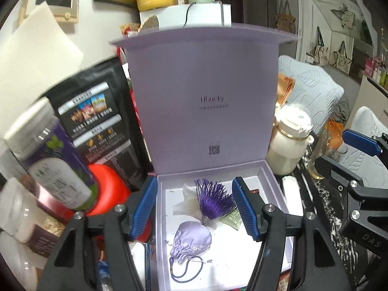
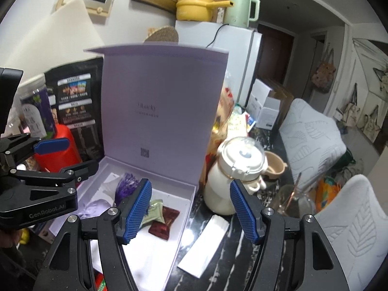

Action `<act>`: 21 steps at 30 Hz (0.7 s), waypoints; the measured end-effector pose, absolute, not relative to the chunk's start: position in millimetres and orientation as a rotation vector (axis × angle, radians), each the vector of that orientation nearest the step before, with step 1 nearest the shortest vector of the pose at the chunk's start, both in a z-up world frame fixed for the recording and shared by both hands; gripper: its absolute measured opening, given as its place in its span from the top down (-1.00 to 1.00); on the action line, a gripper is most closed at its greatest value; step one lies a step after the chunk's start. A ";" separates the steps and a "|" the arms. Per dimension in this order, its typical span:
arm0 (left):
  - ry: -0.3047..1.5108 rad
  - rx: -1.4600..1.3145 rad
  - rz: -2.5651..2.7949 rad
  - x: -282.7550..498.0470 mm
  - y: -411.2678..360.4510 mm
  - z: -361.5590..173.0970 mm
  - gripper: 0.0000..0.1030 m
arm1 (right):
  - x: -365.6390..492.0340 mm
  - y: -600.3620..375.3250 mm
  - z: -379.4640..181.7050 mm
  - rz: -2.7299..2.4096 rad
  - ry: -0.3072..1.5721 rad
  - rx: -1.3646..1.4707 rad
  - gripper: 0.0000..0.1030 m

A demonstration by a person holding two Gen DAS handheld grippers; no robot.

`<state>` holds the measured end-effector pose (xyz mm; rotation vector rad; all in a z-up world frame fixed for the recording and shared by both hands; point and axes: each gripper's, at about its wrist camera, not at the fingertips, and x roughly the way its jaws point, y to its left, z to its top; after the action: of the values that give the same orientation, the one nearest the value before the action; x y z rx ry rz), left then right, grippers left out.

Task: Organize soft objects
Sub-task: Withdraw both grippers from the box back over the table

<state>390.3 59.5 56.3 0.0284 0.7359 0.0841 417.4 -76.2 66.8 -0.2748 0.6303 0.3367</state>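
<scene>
An open lilac box (image 1: pixel 274 181) stands with its lid upright. Inside lie a lilac satin pouch (image 1: pixel 191 240) with a cord, a purple tassel (image 1: pixel 215 201), white tissue and a green packet (image 1: pixel 232 218). My left gripper (image 1: pixel 195 211) hovers open above the box, with nothing between its pads. The right wrist view shows the same box (image 2: pixel 186 208), the green packet (image 2: pixel 155 212), a dark red packet (image 2: pixel 165 223), the tassel (image 2: pixel 126 186) and the pouch (image 2: pixel 97 206). My right gripper (image 2: pixel 191 213) is open and empty over the box's right edge. The left gripper (image 2: pixel 65 157) shows at the left.
A white lidded bottle (image 2: pixel 232 177) and a white flat packet (image 2: pixel 206 242) sit on the dark marbled table right of the box. Left of it crowd a red container (image 1: pixel 109 189), a purple-labelled jar (image 1: pixel 48 152) and a black bag (image 1: pixel 97 121). White chairs (image 2: pixel 315 133) stand at right.
</scene>
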 end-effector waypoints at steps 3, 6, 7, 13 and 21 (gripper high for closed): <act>0.709 0.023 0.081 381.1 58.2 70.9 -0.23 | 407.8 -79.3 80.6 0.332 0.604 -0.273 -0.31; 0.677 0.024 0.079 370.2 56.9 85.3 -0.23 | 397.5 -82.6 93.9 0.331 0.578 -0.269 -0.31; 0.664 0.026 0.077 365.5 56.3 91.0 -0.23 | 393.2 -83.5 99.0 0.329 0.569 -0.266 -0.31; 0.611 0.014 0.053 335.1 53.2 119.6 -0.23 | 364.1 -87.0 128.0 0.333 0.509 -0.250 -0.31; 0.550 0.008 0.022 283.9 51.1 149.7 -0.23 | 312.5 -95.5 158.8 0.349 0.426 -0.221 -0.31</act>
<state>283.9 51.1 149.7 0.0084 0.5500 0.0218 312.5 -95.5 158.8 -0.2207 0.4260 0.3495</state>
